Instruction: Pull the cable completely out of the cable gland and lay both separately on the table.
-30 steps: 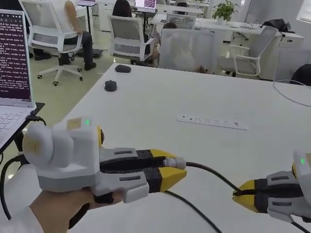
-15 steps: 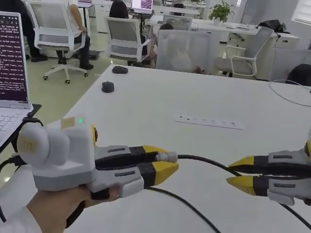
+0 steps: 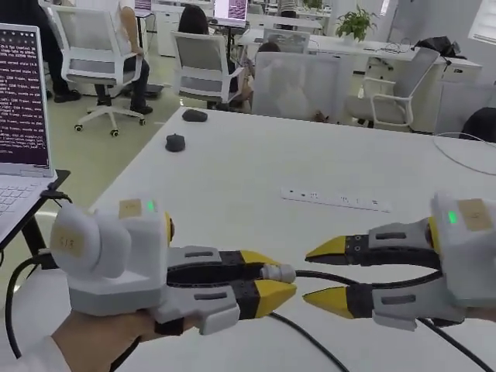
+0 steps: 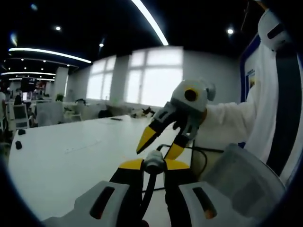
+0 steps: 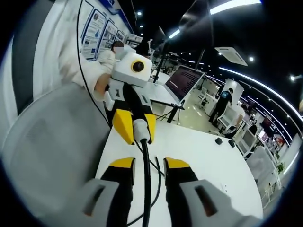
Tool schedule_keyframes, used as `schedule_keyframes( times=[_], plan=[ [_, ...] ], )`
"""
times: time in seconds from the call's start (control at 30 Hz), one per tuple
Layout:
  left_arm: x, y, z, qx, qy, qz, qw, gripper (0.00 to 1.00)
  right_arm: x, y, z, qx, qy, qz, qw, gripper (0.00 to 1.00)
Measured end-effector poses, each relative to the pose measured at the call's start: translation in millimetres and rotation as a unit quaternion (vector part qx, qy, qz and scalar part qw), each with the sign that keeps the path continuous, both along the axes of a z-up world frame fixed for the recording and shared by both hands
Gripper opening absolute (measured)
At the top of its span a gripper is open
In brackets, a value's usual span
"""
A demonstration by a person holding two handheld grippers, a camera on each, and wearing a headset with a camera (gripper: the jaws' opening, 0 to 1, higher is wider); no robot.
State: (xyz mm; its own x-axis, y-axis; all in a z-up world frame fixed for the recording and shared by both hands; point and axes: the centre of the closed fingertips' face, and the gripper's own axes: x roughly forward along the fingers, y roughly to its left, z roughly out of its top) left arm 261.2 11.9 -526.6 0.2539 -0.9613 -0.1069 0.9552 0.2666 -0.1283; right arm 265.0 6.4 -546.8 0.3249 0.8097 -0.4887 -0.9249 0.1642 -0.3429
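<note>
Left tongs (image 3: 291, 280) clenched on the small pale-grey cable gland (image 3: 277, 273). Right tongs (image 3: 308, 273) released, jaws straddling the thin black cable (image 3: 345, 278) above the white tabletop (image 3: 256, 163).

Pale cable gland (image 3: 277, 273), held aloft, has the black cable (image 3: 316, 273) threaded through it.

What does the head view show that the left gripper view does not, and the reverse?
Head view: a laptop and the hand holding the left hand-held gripper. Left gripper view: bright windows, a ceiling light and a white sleeve. Both: the table, the gland clamped in the left one, the cable, and the open right hand-held gripper.
</note>
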Motion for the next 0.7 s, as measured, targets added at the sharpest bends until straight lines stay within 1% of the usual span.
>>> schedule_keyframes(
  times=[0.13,0.3,0.37,0.5,0.7],
  plan=[
    [-4.9,-3.4,-0.6,0.001,-0.001,-0.013,0.9999,0.16,-1.5,1.1,-9.6,-0.02,0.001,0.013,0.9997,0.18],
    [-6.6,-4.7,-1.2,0.001,0.001,-0.018,0.9998,0.16,-4.3,0.3,-14.7,-0.028,0.006,0.021,0.9994,0.08],
    [-6.3,-4.4,-0.6,-0.001,0.001,-0.018,0.9998,0.16,-5.9,0.8,-16.8,-0.031,0.006,0.026,0.9992,0.02],
    [-6.1,-4.2,-1.1,0.0,0.001,-0.017,0.9999,0.16,-3.3,0.9,-16.8,-0.026,0.007,0.019,0.9994,0.01],
    [-5.5,-4.1,-2.0,0.002,0.0,-0.016,0.9999,0.16,-3.2,1.1,-18.0,-0.025,0.006,0.02,0.9995,0.01]
  ],
)
